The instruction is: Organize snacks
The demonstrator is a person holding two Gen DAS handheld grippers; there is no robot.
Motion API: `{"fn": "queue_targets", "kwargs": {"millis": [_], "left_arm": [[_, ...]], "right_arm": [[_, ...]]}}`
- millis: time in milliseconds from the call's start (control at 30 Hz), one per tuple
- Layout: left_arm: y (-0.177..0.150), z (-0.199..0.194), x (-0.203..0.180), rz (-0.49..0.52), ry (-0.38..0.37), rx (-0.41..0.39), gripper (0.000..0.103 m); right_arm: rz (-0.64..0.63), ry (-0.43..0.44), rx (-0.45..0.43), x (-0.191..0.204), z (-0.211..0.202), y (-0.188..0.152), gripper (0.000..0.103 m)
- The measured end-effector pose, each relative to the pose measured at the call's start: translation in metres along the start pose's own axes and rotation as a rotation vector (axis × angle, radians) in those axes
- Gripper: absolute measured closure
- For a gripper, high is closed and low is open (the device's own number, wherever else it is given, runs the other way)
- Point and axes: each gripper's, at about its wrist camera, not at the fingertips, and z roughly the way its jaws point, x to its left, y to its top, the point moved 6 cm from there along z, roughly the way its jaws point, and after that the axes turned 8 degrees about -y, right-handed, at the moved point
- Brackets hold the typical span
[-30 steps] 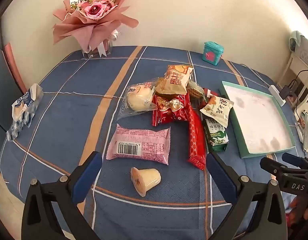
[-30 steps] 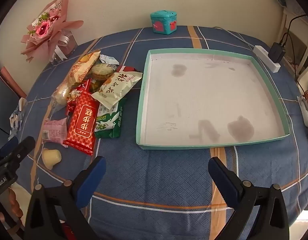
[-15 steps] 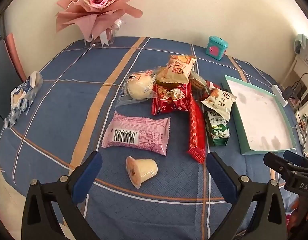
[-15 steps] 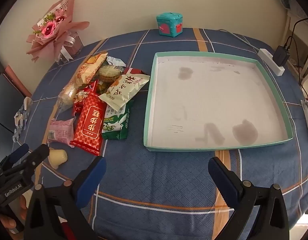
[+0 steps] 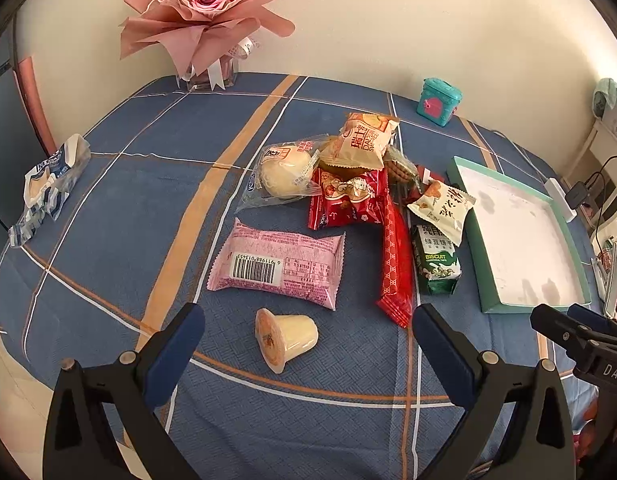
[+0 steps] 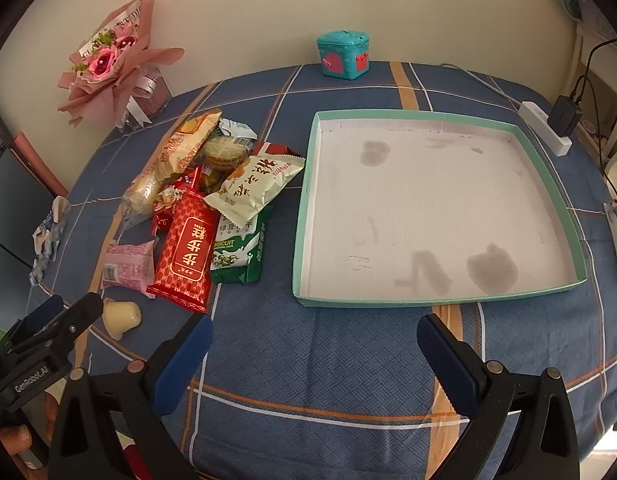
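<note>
A pile of snack packets lies on the blue plaid tablecloth: a pink packet [image 5: 276,266], a jelly cup [image 5: 286,338] on its side, a long red packet [image 5: 396,256], a green biscuit pack [image 5: 434,260], a white packet [image 5: 442,208] and a bun in clear wrap [image 5: 284,172]. An empty green-rimmed tray [image 6: 504,302] sits to their right. My left gripper [image 5: 308,344] is open just above the jelly cup. My right gripper [image 6: 314,354] is open and empty, in front of the tray's near edge.
A pink flower bouquet [image 5: 206,20] stands at the back left. A teal toy box [image 6: 344,54] sits at the back. A crumpled blue-white wrapper [image 5: 48,184] lies at the left table edge. A power strip with charger [image 6: 548,128] lies at the right.
My left gripper has moved forward and down toward the jelly cup. My right gripper has drifted slightly left and back, so the tray sits further right in its view.
</note>
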Motion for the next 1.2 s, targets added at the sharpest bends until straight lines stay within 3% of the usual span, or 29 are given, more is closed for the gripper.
{"fn": "queue_targets", "kwargs": {"millis": [1200], "left_arm": [[-0.0043,0.0025,-0.0072,0.021,-0.026,0.008,0.0]], "right_arm": [[0.0,-0.005,0.002,-0.0015,0.0004,0.0016,0.0]]}}
